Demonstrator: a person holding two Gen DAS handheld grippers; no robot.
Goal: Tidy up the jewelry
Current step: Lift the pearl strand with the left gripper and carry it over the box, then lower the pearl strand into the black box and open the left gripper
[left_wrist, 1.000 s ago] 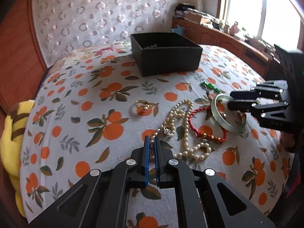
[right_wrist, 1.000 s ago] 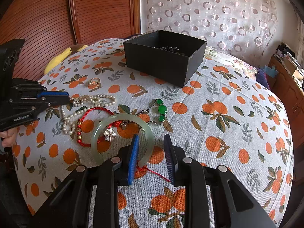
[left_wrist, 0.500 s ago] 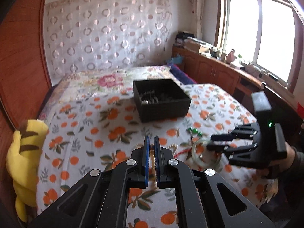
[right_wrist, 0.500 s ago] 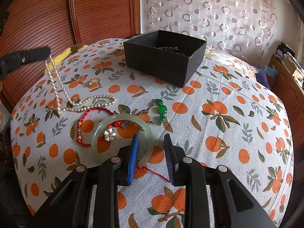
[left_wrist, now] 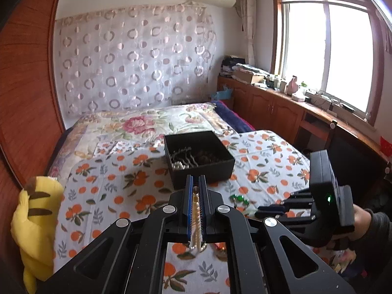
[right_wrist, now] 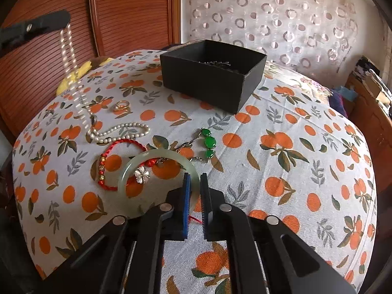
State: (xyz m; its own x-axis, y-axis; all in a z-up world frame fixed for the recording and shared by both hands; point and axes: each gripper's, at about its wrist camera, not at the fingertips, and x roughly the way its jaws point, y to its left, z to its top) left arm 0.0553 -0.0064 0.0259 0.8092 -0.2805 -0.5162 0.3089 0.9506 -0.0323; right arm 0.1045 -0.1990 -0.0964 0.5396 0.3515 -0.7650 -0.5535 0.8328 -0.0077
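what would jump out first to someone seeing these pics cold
The pearl necklace dangles from the raised left gripper, its lower end trailing on the orange-print bedspread. Nearer, the right gripper is shut on the pale jade bangle, with the black box open behind.

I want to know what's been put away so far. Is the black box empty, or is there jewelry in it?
Not empty. The black box stands open, with pearls and dark chains on its bottom.

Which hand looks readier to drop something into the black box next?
Left: the left gripper holds the white pearl necklace partly lifted, aimed at the black square box; the right gripper sits low.
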